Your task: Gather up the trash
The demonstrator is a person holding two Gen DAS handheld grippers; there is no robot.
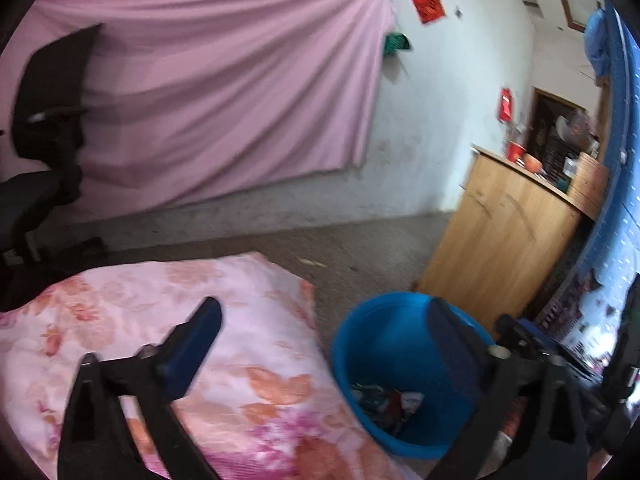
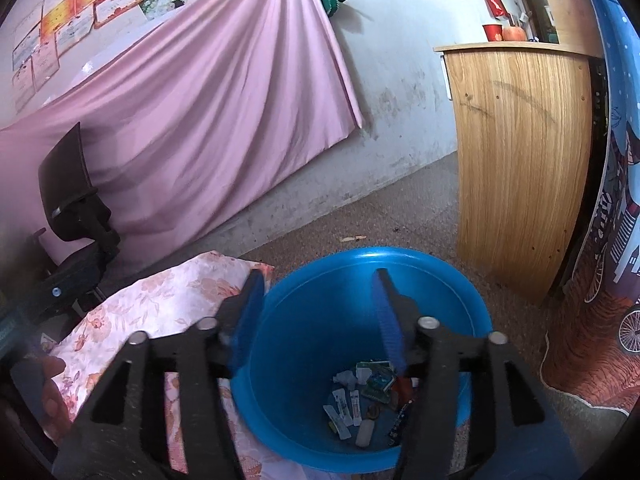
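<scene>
The right gripper (image 2: 318,280) hangs over a blue bucket (image 2: 472,308), its jaws spread apart with nothing between them. Seen from its own camera, the two blue-padded fingers frame the bucket's mouth: the left one lines up with the near-left rim, the right one points down into the hollow. The trash (image 2: 366,396) lies on the bucket's bottom, below and between the jaws, well apart from the pads: small white packets, a green-printed wrapper, a scrap of red and a dark strip (the finer print is too small to read).

The left gripper (image 1: 324,316) is also released, jaws wide and empty. One finger sits over a pink flowered pillow (image 1: 132,312); the other crosses in front of the bucket (image 1: 384,340), at its right side. From this view the trash (image 1: 386,402) shows as a blurred heap low in the bucket, lying between the two fingers but nearer the right one.

The bucket stands on a grey floor (image 2: 400,216), touching the pillow's edge on its left. A wooden cabinet (image 2: 520,152) stands beyond it to the right, against a pale wall, with a red cup (image 2: 493,32) on top. A pink sheet (image 2: 208,112) hangs across the wall, and a black office chair (image 2: 76,208) stands at the left. A hand (image 2: 50,392) shows at the lower left edge of the right camera's picture.
</scene>
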